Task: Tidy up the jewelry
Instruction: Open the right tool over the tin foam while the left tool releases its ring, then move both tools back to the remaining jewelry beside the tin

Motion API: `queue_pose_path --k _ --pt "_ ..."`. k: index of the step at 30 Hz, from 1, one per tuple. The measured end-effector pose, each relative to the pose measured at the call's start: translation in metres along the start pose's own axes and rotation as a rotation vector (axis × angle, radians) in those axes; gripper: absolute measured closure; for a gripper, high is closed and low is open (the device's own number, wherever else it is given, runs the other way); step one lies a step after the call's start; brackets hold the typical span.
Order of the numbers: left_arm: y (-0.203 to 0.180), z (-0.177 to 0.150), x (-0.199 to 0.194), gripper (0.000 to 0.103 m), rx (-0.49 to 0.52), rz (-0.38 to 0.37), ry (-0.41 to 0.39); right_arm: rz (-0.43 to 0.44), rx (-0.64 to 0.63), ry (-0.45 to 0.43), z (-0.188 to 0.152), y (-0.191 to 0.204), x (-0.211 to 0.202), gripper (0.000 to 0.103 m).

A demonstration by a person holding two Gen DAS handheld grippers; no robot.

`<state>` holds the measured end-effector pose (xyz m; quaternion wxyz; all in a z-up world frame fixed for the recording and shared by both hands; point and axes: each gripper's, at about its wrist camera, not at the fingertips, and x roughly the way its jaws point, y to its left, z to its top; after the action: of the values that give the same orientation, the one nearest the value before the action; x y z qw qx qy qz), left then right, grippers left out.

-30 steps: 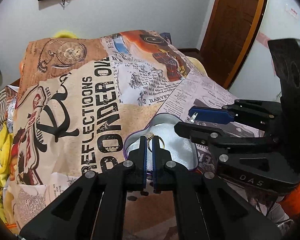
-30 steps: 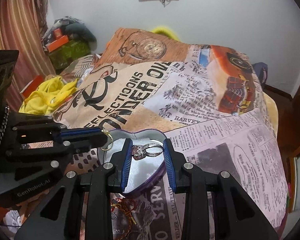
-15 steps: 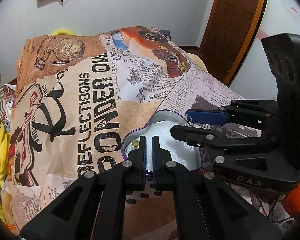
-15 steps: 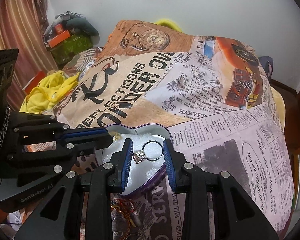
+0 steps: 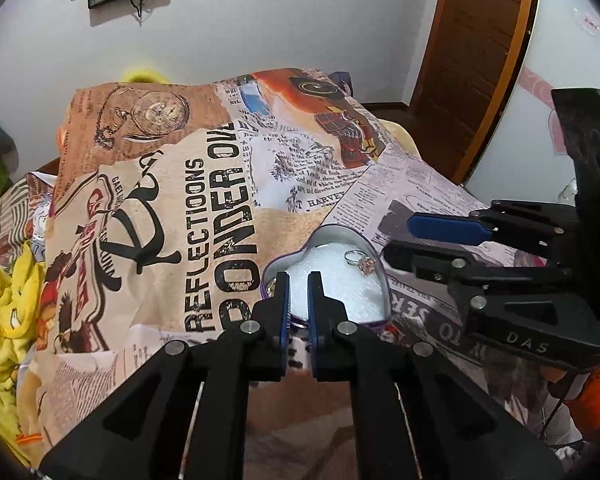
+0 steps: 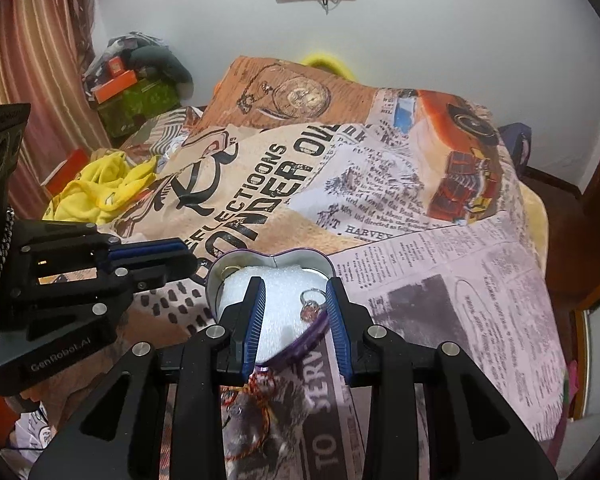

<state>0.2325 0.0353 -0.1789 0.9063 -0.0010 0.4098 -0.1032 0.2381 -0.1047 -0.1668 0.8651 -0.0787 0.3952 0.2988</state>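
A heart-shaped tin (image 5: 332,227) (image 6: 274,259) lined with white foam sits on the printed bedspread. A silver ring with a pink stone (image 5: 360,260) (image 6: 312,306) lies on the foam at the tin's right side. A gold ring (image 6: 232,270) (image 5: 272,286) rests by the left wall of the tin. My left gripper (image 5: 298,282) (image 6: 190,258) hovers at the tin's near-left edge; its jaws are opening, a narrow gap with nothing between them. My right gripper (image 6: 294,286) (image 5: 400,240) stands open over the tin. The silver ring lies loose near its right finger.
A red thread bracelet (image 6: 256,384) lies on the bedspread just in front of the tin. Crumpled yellow cloth (image 6: 100,188) (image 5: 0,312) sits at the left edge of the bed. Boxes (image 6: 136,92) are piled in the far left corner, and a brown door (image 5: 480,60) is at the right.
The gold ring left the left gripper's tips and now lies in the tin. Both grippers have drawn back a little from the tin. The silver ring settled on the foam.
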Motion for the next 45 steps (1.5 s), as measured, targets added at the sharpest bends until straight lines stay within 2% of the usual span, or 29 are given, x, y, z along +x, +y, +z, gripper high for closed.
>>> queue_pose_path --k 5,9,10,20,32,41,43,45 --pt "-0.008 -0.006 -0.021 0.088 0.012 0.015 -0.018 -0.035 0.009 -0.020 -0.005 0.003 -0.022 0.071" --pt "-0.013 -0.011 -0.036 0.072 0.015 0.022 -0.034 -0.049 0.018 -0.041 -0.011 0.006 -0.039 0.068" --pt "-0.015 -0.012 -0.039 0.071 0.015 0.022 -0.036 -0.056 0.019 -0.045 -0.012 0.007 -0.043 0.068" --pt "-0.031 -0.037 -0.048 0.071 0.020 0.015 0.000 -0.099 0.049 -0.044 -0.038 0.009 -0.062 0.068" --pt "-0.046 -0.066 -0.017 0.071 0.011 -0.004 0.102 -0.138 0.076 0.021 -0.076 0.002 -0.056 0.068" --pt "-0.043 -0.072 0.004 0.072 -0.023 -0.041 0.149 -0.106 0.080 0.090 -0.093 -0.002 -0.036 0.068" --pt "-0.044 -0.072 0.009 0.084 -0.023 -0.053 0.159 -0.098 0.074 0.101 -0.095 0.000 -0.032 0.068" --pt "-0.043 -0.072 0.015 0.089 -0.029 -0.066 0.174 -0.091 0.069 0.109 -0.096 0.001 -0.029 0.068"
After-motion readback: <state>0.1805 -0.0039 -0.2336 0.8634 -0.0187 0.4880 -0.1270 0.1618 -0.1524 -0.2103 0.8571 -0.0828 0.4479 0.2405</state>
